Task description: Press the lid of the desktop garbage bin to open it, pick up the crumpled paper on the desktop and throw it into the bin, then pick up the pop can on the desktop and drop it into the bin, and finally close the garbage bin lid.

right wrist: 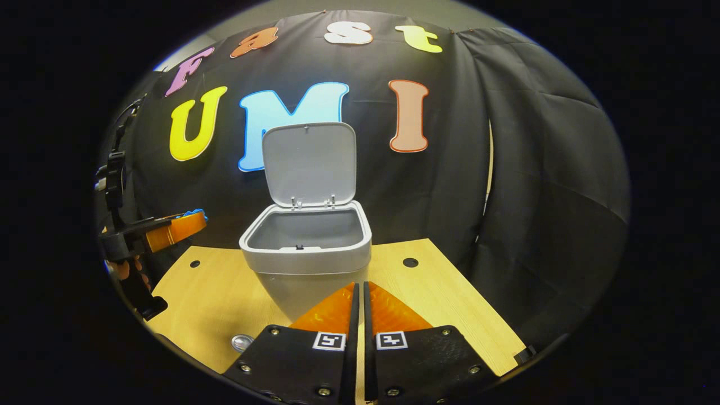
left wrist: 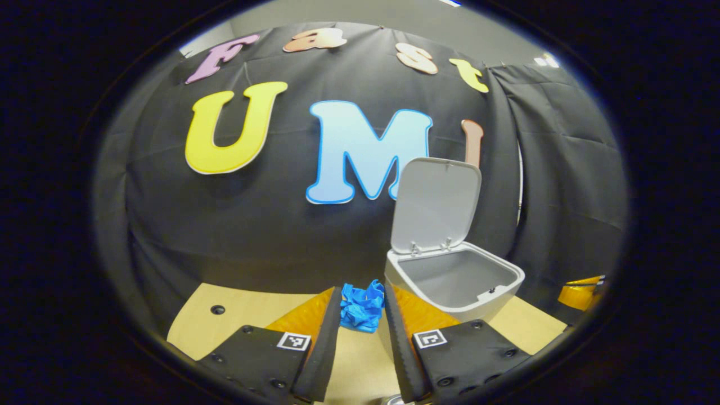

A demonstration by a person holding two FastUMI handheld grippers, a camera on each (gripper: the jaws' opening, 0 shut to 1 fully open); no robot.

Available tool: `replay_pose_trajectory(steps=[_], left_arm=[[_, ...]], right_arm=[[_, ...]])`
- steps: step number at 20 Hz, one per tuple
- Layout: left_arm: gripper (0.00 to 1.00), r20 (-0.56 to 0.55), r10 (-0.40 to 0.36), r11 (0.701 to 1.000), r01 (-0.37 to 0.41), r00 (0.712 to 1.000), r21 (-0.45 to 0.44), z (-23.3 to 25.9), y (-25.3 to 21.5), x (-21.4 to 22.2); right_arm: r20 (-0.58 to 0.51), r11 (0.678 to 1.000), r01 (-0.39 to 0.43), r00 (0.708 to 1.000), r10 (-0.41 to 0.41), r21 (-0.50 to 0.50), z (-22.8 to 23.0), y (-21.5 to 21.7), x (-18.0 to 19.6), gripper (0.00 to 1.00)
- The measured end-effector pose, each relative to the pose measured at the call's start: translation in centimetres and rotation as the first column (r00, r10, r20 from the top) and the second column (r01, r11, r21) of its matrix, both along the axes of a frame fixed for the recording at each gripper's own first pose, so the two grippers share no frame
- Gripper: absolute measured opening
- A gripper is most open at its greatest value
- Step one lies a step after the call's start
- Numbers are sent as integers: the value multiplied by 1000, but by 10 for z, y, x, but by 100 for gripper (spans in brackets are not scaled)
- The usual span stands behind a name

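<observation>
The bin [right wrist: 306, 253] stands on the table [right wrist: 450, 304] before the cloth wall [right wrist: 506, 169], its lid [right wrist: 309, 163] upright behind the opening. The crumpled paper [left wrist: 361, 306] sits between the left gripper [left wrist: 363, 315] fingers, left of the bin. The right gripper [right wrist: 360, 298] is just before the bin.

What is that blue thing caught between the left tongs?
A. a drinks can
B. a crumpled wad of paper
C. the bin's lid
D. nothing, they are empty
B: in the left gripper view the left tongs are closed on a blue crumpled paper, lifted beside the grey bin, whose lid stands open.
</observation>
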State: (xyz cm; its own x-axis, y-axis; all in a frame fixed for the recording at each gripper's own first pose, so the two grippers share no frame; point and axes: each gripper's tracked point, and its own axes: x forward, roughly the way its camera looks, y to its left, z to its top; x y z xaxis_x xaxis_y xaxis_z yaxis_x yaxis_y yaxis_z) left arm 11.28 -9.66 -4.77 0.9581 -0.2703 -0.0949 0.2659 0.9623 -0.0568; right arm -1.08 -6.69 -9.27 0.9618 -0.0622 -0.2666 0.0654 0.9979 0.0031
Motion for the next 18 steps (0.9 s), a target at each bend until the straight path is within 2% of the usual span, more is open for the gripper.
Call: replay_pose_trajectory(steps=[2,8,18], left_arm=[[52,7,-37,999,37,999,2,4,-22,1],[54,7,-113,994,113,994,9,6,-81,8],[55,-24,-127,991,128,992,38,-12,-126,31]], right_arm=[[-4,1000,23,1000,-23,5,-2,-10,-5,5],[-21,995,98,995,-98,15,-9,-45,-22,5],[-50,985,172,984,-171,27,-18,-89,-38,5]])
